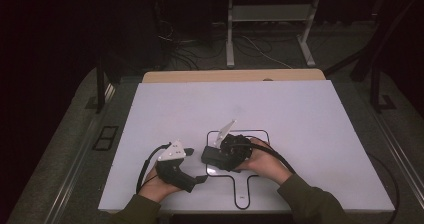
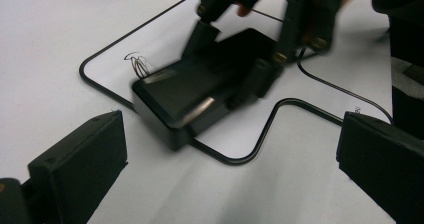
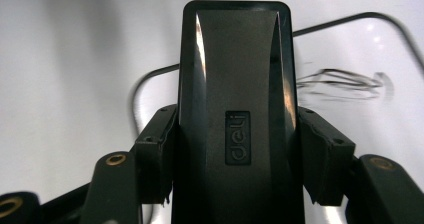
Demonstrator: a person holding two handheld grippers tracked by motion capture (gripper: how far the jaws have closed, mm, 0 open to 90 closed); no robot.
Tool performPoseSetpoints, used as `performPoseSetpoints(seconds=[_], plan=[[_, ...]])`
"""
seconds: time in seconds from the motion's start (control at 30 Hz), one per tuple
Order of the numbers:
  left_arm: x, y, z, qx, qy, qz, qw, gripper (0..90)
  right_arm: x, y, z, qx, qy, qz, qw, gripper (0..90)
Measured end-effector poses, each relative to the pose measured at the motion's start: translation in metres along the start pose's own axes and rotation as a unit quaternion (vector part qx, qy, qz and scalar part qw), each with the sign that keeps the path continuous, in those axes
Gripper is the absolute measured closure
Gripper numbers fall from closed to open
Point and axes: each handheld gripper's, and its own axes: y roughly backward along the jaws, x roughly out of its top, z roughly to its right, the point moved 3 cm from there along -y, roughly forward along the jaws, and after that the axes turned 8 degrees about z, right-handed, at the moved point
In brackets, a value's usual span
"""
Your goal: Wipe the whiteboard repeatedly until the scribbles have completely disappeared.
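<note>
A black box (image 3: 235, 119) — glossy, with a raised logo on its top — is clamped between the fingers of the right gripper (image 1: 220, 156), one pad pressed to each long side. It is held low over the white worktop (image 1: 280, 114), inside the black outline (image 2: 260, 144) drawn there, beside a small scribble (image 2: 139, 64). The left gripper (image 1: 192, 171) is rested on the worktop just beside it — its fingers are spread wide, with nothing between them.

box (image 1: 214, 156) on outlined mat (image 1: 260, 134) | mat on table (image 1: 300, 114) | left gripper (image 1: 192, 176) left of box
</note>
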Motion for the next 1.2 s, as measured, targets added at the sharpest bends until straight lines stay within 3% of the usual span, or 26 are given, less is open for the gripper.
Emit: performPoseSetpoints(seconds=[0.23, 0.33, 0.43, 0.73, 0.87, 0.97, 1.03, 1.2], plan=[[0.0, 0.0, -0.001, 0.0, -0.001, -0.002, 1.0, 0.0, 0.003, -0.002, 0.041, -0.038, -0.039, 0.002, 0.9985, 38.6], [0.0, 0.0, -0.001, 0.0, 0.0, -0.002, 1.0, 0.0, 0.003, -0.002, 0.045, -0.037, -0.048, 0.002, 0.9982, 38.6], [-0.001, 0.0, -0.002, 0.0, 0.0, -0.002, 1.0, 0.0, 0.003, -0.002, 0.039, -0.036, -0.04, 0.001, 0.9986, 38.6], [0.0, -0.001, 0.0, 0.0, 0.002, 0.0, 1.0, 0.0, 0.002, -0.003, -0.002, 0.003, 0.0, 0.004, 1.0, 38.6], [0.0, -0.001, -0.001, 0.0, -0.001, -0.002, 1.0, 0.0, 0.002, -0.002, -0.013, 0.01, 0.015, 0.0, 0.9998, 38.6], [0.0, 0.0, 0.0, 0.0, 0.001, -0.001, 1.0, 0.0, 0.003, -0.003, -0.005, 0.004, 0.007, 0.003, 1.0, 38.7], [0.0, 0.0, -0.001, 0.0, -0.001, -0.003, 1.0, 0.0, 0.004, -0.005, 0.01, -0.012, -0.005, 0.007, 0.9999, 38.7], [0.0, 0.0, -0.001, 0.0, 0.001, -0.001, 1.0, 0.0, 0.007, -0.006, 0.024, -0.027, -0.021, 0.006, 0.9994, 38.7]])
